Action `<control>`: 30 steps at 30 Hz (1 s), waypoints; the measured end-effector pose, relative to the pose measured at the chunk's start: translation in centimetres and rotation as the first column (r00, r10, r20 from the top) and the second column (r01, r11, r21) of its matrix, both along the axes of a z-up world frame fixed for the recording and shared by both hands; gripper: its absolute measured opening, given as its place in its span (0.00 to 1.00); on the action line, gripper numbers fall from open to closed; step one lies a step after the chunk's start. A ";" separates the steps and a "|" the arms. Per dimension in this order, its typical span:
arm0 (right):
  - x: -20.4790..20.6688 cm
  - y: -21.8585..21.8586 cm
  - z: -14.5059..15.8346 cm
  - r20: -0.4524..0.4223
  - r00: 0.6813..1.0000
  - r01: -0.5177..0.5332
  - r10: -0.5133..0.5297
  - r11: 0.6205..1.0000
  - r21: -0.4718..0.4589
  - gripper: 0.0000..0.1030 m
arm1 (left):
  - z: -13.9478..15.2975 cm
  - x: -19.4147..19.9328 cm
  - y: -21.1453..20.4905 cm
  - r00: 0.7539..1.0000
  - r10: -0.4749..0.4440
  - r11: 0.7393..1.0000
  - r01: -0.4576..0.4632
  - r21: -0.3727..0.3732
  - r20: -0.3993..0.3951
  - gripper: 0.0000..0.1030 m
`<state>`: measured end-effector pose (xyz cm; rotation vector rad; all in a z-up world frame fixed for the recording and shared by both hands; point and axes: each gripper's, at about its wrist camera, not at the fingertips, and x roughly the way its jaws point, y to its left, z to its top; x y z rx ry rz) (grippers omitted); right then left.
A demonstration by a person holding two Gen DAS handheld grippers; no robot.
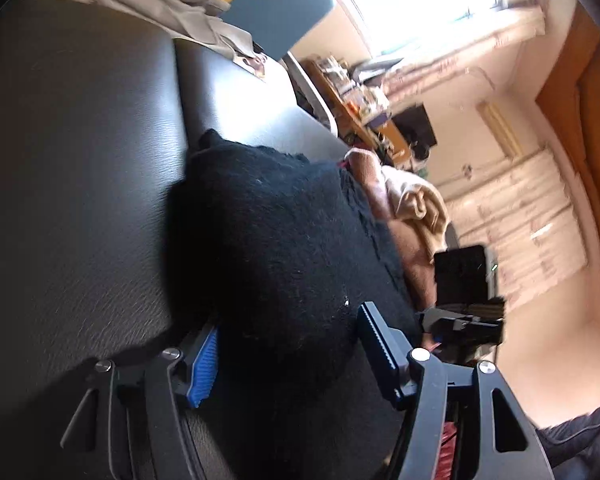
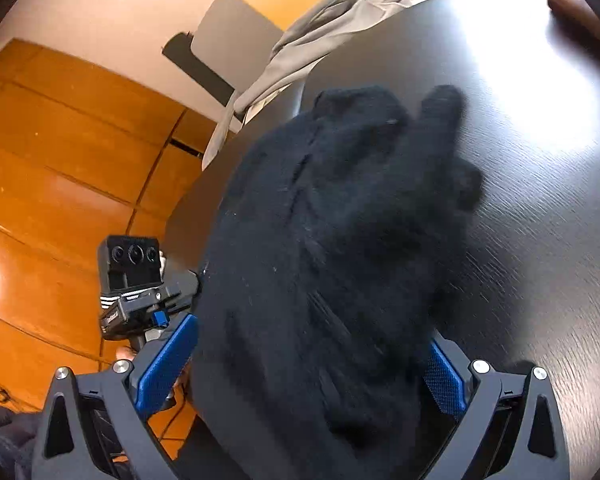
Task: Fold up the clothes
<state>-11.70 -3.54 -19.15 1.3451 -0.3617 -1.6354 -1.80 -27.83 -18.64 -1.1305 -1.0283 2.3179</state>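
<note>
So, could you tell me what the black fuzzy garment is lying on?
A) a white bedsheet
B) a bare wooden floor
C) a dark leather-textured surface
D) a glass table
C: the black fuzzy garment rests on a dark leather-textured surface, which shows all around it in both wrist views.

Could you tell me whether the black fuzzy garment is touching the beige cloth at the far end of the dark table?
Apart. The right wrist view shows bare dark table between the black fuzzy garment and the beige cloth.

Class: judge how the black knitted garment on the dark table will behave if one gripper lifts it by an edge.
The black garment lies bunched and lumpy, so it would probably droop. Its fuzzy knit should grip the ribbed pads. The table looks smooth, so pushing may slide it.
</note>
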 end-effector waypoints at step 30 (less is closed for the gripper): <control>4.7 -0.1 0.2 -0.112 0.993 -0.028 0.042 0.992 0.121 0.38 | 2.8 3.9 1.9 0.995 0.081 0.977 -0.092 -0.192 -0.065 0.29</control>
